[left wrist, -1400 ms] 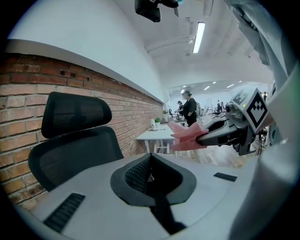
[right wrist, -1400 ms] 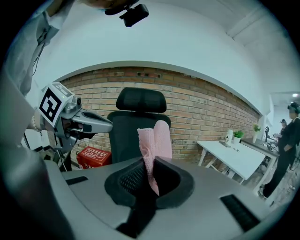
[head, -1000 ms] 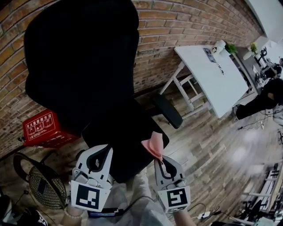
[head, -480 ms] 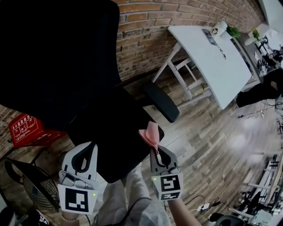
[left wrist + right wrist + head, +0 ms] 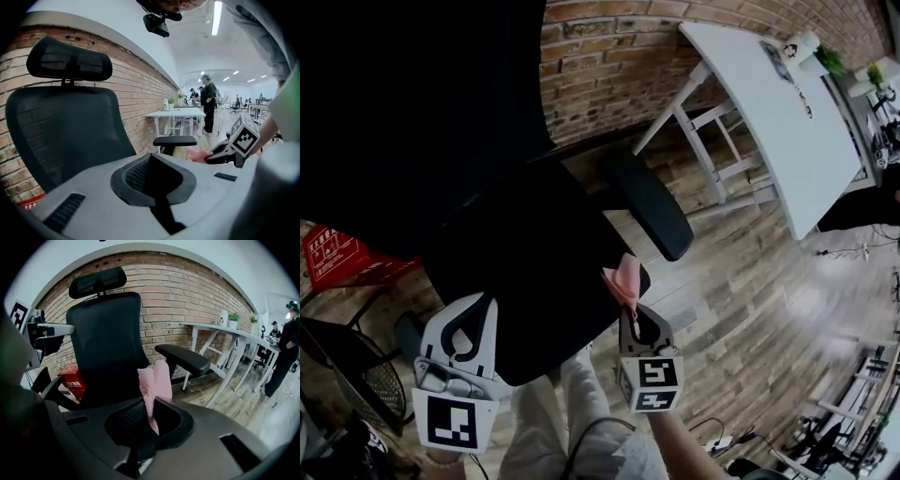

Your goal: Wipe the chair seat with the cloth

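A black office chair stands against the brick wall, and its seat [image 5: 525,272] lies just ahead of both grippers. Its mesh backrest [image 5: 108,343] and right armrest [image 5: 647,217] rise behind. My right gripper [image 5: 628,307] is shut on a pink cloth [image 5: 625,278], which sticks up from the jaws at the seat's front right corner. The cloth [image 5: 154,380] hangs upright in front of the backrest. At the seat's front left edge my left gripper [image 5: 485,302] is shut and holds nothing. From the left gripper [image 5: 150,157], the right gripper [image 5: 234,143] and the cloth [image 5: 197,154] show to the right.
A white table [image 5: 778,103] stands to the right by the brick wall. A red box [image 5: 333,253] and a round wire-mesh object [image 5: 347,366] sit on the wooden floor at the left. People [image 5: 208,110] stand far down the room.
The head view has swung closer, so the chair fills more of it. The right gripper still holds the cloth at the seat's front right corner. The left gripper has slid slightly left.
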The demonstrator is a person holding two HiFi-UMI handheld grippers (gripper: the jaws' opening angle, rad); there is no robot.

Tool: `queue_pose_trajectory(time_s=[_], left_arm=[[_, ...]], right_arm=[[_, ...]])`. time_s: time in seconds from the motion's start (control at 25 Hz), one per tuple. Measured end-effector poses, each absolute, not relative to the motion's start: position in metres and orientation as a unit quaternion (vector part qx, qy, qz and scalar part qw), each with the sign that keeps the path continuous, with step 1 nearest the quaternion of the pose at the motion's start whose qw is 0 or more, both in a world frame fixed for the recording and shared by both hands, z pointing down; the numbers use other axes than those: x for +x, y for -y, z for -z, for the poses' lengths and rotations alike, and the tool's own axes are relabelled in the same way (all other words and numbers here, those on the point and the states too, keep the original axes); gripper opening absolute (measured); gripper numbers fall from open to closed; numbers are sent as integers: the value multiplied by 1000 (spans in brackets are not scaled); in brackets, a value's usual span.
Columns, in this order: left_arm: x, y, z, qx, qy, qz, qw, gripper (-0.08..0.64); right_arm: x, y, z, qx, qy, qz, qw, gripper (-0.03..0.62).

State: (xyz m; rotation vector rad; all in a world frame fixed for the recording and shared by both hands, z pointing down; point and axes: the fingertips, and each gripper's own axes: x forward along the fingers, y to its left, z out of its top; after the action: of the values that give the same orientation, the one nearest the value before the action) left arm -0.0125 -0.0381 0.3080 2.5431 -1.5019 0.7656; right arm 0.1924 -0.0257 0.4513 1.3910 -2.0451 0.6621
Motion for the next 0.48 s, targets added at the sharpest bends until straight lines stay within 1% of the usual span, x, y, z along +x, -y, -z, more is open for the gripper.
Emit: queue_pose_trajectory(time_s=[0.04,0.08,0.2,0.32,0.4,0.48], left_arm=[[-11,40,-316,826,506,-238,70,18],[-8,42,-323,822,512,-235,79,18],[5,49,-339,826,502,-250,58,18],[15,54,-350,820,515,-240,75,18],[20,57,-352,829,492,-262,43,18],[20,59,-356,833,480,-274,30,18]], right_arm=[[196,27,-460,520,764,-251,289,57],[199,29,-469,518,763,-253,294,57],[208,30,-495,511,760,-252,312,57],[220,32,-512,512,753,-251,327,57],[228,33,-521,521,744,-256,332,57],[232,34,-531,531,731,-268,334,57]])
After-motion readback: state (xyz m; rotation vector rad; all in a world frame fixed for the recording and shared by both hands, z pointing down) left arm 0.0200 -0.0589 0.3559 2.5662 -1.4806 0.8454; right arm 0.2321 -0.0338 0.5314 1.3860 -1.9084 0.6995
